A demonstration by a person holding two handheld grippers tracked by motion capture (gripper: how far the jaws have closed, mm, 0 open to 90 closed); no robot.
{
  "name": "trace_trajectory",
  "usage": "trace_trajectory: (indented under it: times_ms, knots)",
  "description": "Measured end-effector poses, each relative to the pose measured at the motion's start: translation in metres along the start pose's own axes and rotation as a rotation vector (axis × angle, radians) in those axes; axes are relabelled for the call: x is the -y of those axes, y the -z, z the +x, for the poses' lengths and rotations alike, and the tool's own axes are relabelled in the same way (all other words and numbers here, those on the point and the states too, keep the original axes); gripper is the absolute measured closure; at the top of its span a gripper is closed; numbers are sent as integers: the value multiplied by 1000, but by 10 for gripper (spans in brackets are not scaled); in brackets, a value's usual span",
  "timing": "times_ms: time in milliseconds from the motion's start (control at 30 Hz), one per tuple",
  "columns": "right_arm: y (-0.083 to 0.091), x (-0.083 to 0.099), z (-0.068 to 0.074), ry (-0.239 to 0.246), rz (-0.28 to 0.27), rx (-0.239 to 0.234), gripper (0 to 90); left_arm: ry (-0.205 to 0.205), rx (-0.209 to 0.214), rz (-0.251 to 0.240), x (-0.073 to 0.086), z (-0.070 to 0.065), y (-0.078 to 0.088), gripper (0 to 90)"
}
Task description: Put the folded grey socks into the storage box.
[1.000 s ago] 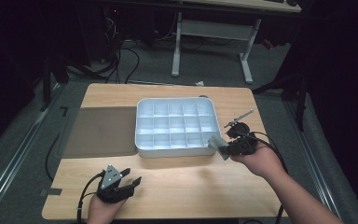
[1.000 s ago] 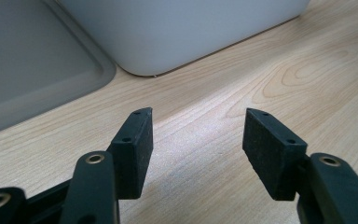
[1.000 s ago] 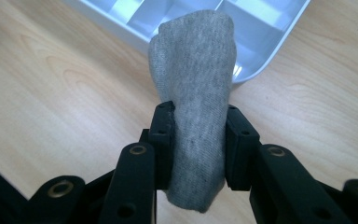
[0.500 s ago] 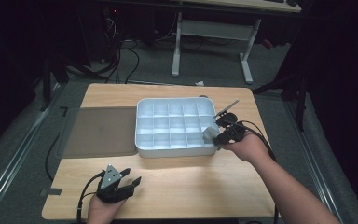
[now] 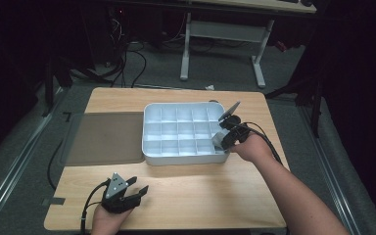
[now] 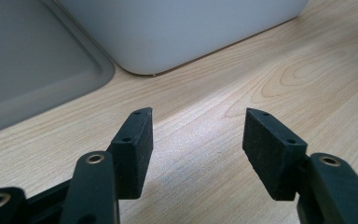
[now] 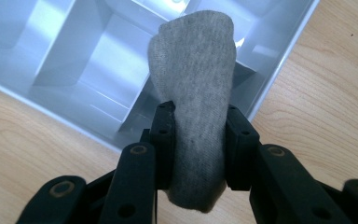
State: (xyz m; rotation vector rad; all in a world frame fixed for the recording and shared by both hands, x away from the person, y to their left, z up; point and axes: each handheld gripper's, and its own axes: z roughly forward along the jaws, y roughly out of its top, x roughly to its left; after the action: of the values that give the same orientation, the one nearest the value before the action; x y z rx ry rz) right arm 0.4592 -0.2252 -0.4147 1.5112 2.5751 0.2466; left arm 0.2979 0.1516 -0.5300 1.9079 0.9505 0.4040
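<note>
Nearest the person, the left hand-held gripper [image 5: 136, 190] rests low over the front left part of the wooden table [image 5: 200, 196], its jaws spread apart with nothing between them. The left gripper view makes this plain: the two black pads [image 6: 135, 149] stand well apart over bare wood grain, and beyond them lie the rounded corner of a white tray [image 6: 182, 28] and the edge of a grey mat [image 6: 32, 70], detail the high view is too distant to give.

Farther in, the person's right hand [image 5: 252, 147] reaches to the tray's front right corner. In the high view the right hand-held gripper [image 5: 221, 141] shows a small grey shape at its tip, too small to identify there. The right gripper view settles it: the jaws are clamped on a folded grey knit cloth [image 7: 196, 93], which stands up between them and hangs over the tray's corner compartments.

The tray [image 5: 149, 156] is divided into a grid of compartments and sits mid-table, touching the mat [image 5: 107, 137] on its left. Beyond the table, the high view shows a dim floor with cables [image 5: 127, 54] and the white legs of another desk [image 5: 220, 44].
</note>
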Motion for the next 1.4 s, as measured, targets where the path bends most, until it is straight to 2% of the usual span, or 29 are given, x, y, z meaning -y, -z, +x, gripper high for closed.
trace_trajectory:
  times_ms: [100,233,400,433,467,700,733,800,867,1167,1400]
  knots:
    - [-5,-3,2,-8,24,13,713,0,0,0,0,0,0,433]
    - [-14,-6,3,13,47,25,717,-3,1,4,0,0,0,433]
    - [-26,-7,4,49,73,20,719,-5,3,9,0,-1,-1,433]
    - [-28,-7,5,33,78,16,719,-5,3,9,0,-1,-1,433]
    - [-30,-7,4,43,78,12,719,-7,4,11,0,-1,-1,433]
    - [-40,-7,5,32,95,-4,718,-5,4,10,0,-1,-2,432]
    - [-42,-7,4,47,95,-6,718,-6,4,10,1,-1,-2,433]
    - [-44,-8,5,47,102,-10,717,-6,4,10,0,-1,-2,433]
    - [-46,-7,6,24,115,-13,716,-5,4,10,0,-1,-2,433]
    - [-48,-8,6,48,109,-16,697,-5,5,10,0,-1,-2,433]
    - [-45,-10,8,54,112,-17,617,-4,5,10,1,-1,-2,433]
